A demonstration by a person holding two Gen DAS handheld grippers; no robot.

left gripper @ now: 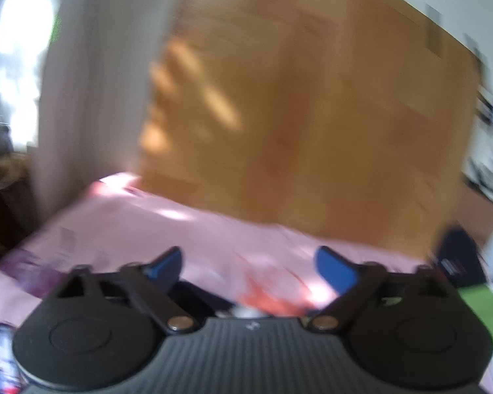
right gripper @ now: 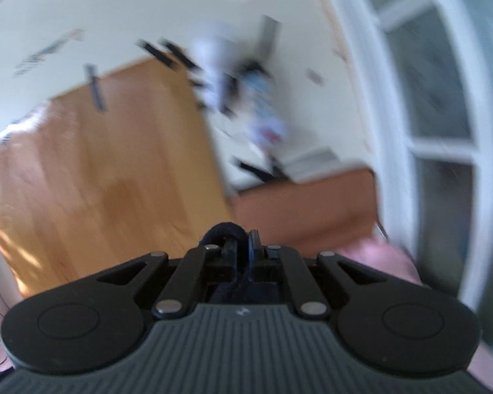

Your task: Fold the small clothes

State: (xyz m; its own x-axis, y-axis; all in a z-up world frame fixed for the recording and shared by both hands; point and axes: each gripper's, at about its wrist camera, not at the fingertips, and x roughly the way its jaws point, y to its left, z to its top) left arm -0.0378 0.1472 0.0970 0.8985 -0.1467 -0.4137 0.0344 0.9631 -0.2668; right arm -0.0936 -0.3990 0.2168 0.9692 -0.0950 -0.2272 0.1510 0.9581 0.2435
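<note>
Left wrist view, blurred: left gripper [left gripper: 249,267] spread wide, nothing between the blue pads [left gripper: 337,274]; likely freed to take a new hold. Pink bed cover [left gripper: 131,226] lies below, orange-red patch [left gripper: 266,295] just under the jaws. Dark garment [left gripper: 458,256] at the cover's right edge, well apart.

Right wrist view: right gripper [right gripper: 238,244] clamped on dark cloth [right gripper: 225,231], a loop bulging above the tips; probably carrying it for folding. Pink cover at lower right.
</note>
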